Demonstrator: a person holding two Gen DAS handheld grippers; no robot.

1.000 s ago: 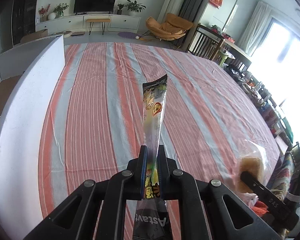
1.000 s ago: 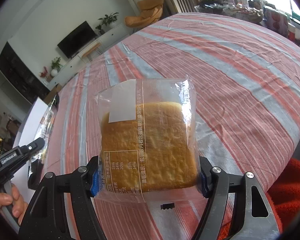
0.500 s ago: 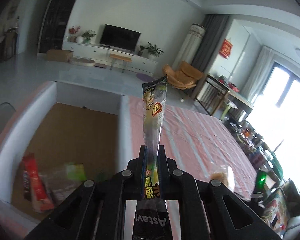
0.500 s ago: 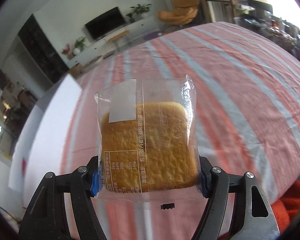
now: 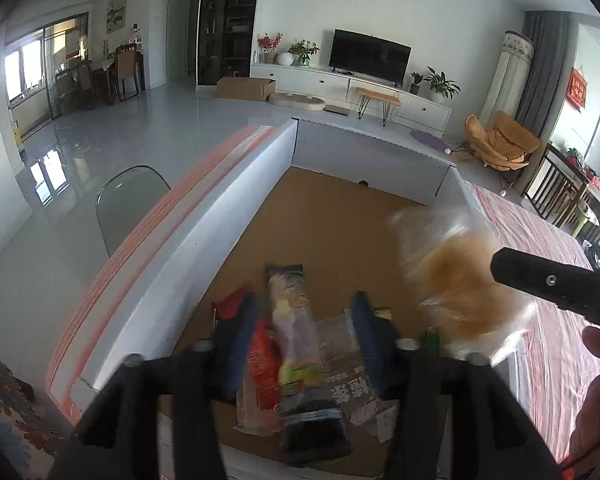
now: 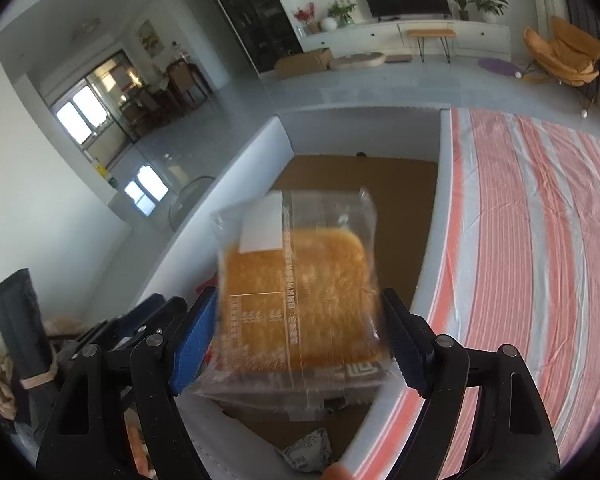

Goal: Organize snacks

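Living room, pale tiled floor, television on a white low cabinet at the far wall, orange chair to the right. Foreground: a table under a red-and-grey striped cloth point(image 6: 540, 240), with a white-walled box point(image 5: 204, 240), brown cardboard floor, set at its left end.

Left gripper point(image 5: 304, 332): jaws opening, pads clear of the long stick snack packet point(image 5: 296, 320), which lies between them, long axis running away from the camera, dropping toward the box floor. Beneath it: a red packet point(image 5: 260, 360) and a clear printed packet point(image 5: 352, 384) already in the box.

Right gripper point(image 6: 300, 340): jaws opening, pads standing just off both side edges of the wrapped bread slice point(image 6: 300, 296), which sits between them, flat face to the camera, above the box interior near its right wall. A small silver packet point(image 6: 308, 456) lies below.

Relation governing the coming move: both items hang over the box opening, the floor directly beneath. Judged obstructions: none but the packets already lying there; the two grippers work close beside each other.
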